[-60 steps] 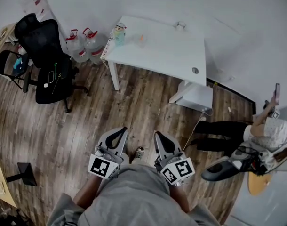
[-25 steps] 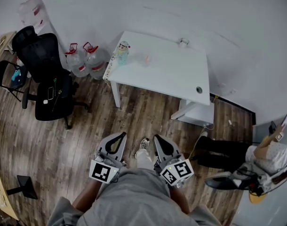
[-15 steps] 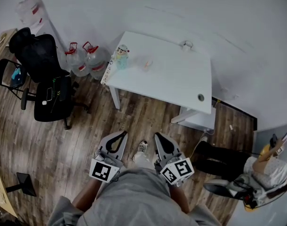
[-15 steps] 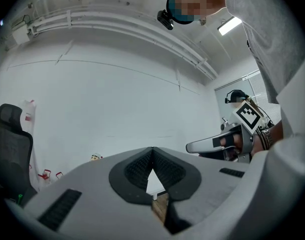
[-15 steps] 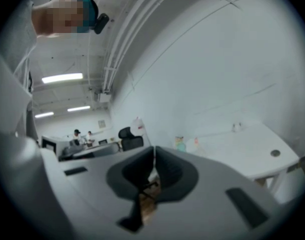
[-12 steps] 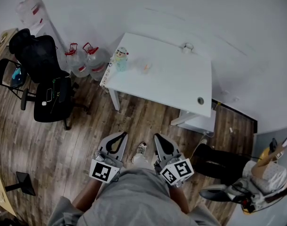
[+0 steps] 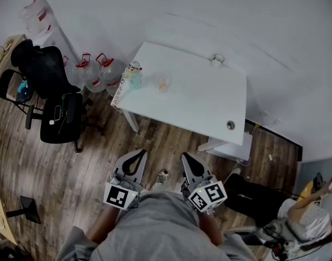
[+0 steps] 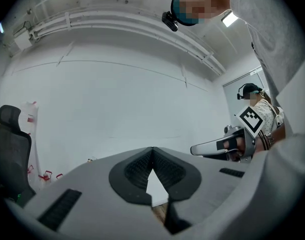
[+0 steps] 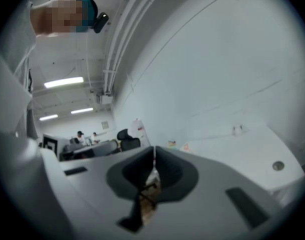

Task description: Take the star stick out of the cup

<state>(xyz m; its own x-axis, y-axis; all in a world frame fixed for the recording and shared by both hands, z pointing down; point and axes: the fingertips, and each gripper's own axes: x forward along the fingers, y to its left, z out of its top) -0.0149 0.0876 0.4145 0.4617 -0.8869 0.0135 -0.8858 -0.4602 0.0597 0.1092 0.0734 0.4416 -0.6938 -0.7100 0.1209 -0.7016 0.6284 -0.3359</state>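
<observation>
White table (image 7: 209,99) w/ cup (image 7: 162,84), far from L tool (image 7: 137,153), R tool (image 7: 186,156), both shut empty

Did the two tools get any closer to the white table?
Yes. The left tool and the right tool have both moved toward the table. Less wooden floor shows between them and its near edge than before.

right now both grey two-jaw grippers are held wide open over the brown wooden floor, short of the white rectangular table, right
Not wide open: the left gripper view shows the jaws of the left gripper meeting at the tips, empty, and the right gripper view shows the same for the right gripper. Both are over the brown wooden floor, short of the white rectangular table.
</observation>
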